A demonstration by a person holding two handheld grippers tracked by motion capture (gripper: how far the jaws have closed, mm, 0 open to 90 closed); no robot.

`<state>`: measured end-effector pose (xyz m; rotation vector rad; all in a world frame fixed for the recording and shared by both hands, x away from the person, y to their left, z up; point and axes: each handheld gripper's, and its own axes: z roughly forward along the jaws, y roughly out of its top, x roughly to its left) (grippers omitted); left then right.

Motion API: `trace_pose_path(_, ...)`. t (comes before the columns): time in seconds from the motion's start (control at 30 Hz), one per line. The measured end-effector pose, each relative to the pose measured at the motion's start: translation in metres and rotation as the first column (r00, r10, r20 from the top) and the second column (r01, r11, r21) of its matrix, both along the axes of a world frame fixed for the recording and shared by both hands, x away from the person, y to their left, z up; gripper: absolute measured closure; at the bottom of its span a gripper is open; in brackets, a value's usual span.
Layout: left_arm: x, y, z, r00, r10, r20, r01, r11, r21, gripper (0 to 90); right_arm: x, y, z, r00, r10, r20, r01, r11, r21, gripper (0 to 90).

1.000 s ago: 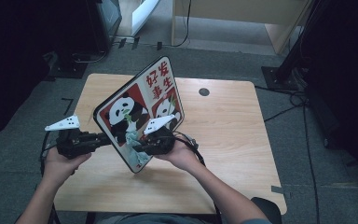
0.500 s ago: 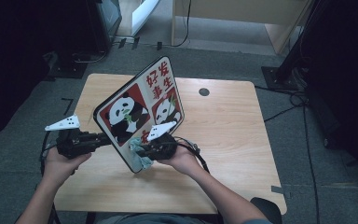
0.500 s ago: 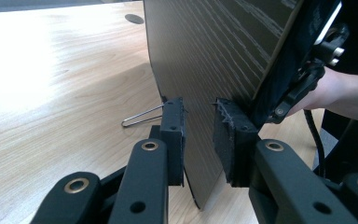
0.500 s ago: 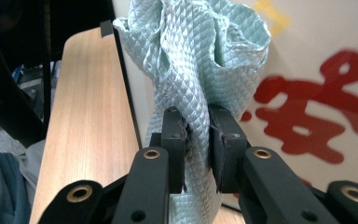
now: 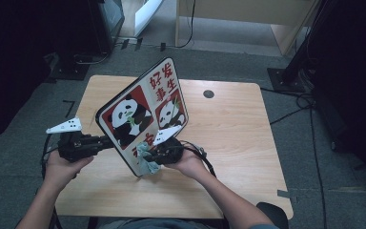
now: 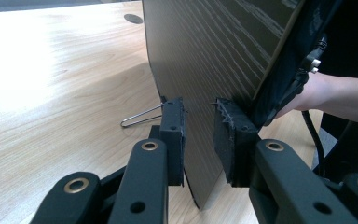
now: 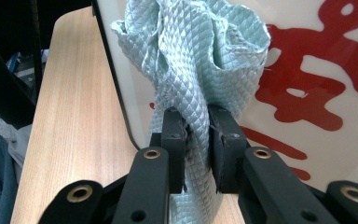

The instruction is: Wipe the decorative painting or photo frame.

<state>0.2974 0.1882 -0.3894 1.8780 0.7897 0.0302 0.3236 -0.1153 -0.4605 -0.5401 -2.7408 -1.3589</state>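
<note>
Cloth [image 7: 196, 60] pinched in right gripper [image 7: 196, 135], now lower on panda board [image 5: 143, 114]; left gripper [image 6: 199, 135] clamps board edge

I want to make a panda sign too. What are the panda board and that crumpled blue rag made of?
The panda board looks like a thin stiff panel: glossy printed front, dark wood-grain back, perhaps laminated fibreboard. The blue rag looks like soft woven cloth, maybe microfibre, judging by its diamond texture and frayed edges.

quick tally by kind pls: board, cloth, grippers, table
Panda picture board: 1
Light blue cloth: 1
Grippers: 2, the left gripper and the right gripper
Wooden table: 1
Total: 5
</note>
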Motion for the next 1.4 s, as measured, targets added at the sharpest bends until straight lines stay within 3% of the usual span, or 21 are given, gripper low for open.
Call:
trace_pose_path(0.27,0.000,0.000,0.000,1.0000,0.000,-0.001,0.000,1.0000,0.000,73.6,0.001,-0.004,-0.006,1.0000,0.002,-0.004,-0.002,0.999,0.034,78.0)
trace_pose_path(0.57,0.000,0.000,0.000,1.0000,0.000,-0.002,0.000,1.0000,-0.001,73.6,0.004,-0.007,-0.013,0.9996,-0.009,-0.027,0.009,1.000,0.002,78.1)
trace_pose_path(0.7,0.000,-0.001,0.000,1.0000,-0.006,0.001,0.006,1.0000,0.000,72.9,0.005,-0.007,-0.011,0.9998,-0.013,-0.015,0.013,0.999,-0.036,78.2)
trace_pose_path(0.83,0.001,-0.001,-0.001,0.9999,-0.012,0.002,0.012,0.9999,0.000,72.5,0.005,-0.008,-0.009,0.9991,-0.030,-0.029,0.028,0.999,-0.044,78.7)
trace_pose_path(1.0,0.001,-0.001,0.000,0.9999,-0.012,0.006,0.012,0.9999,0.003,72.3,0.006,-0.008,-0.005,0.9976,-0.046,-0.052,0.043,0.998,-0.052,79.3)
trace_pose_path(1.4,0.001,-0.001,-0.001,0.9999,-0.014,0.001,0.014,0.9999,0.003,71.5,0.008,-0.013,0.023,0.9961,-0.078,-0.041,0.078,0.997,0.001,79.7)
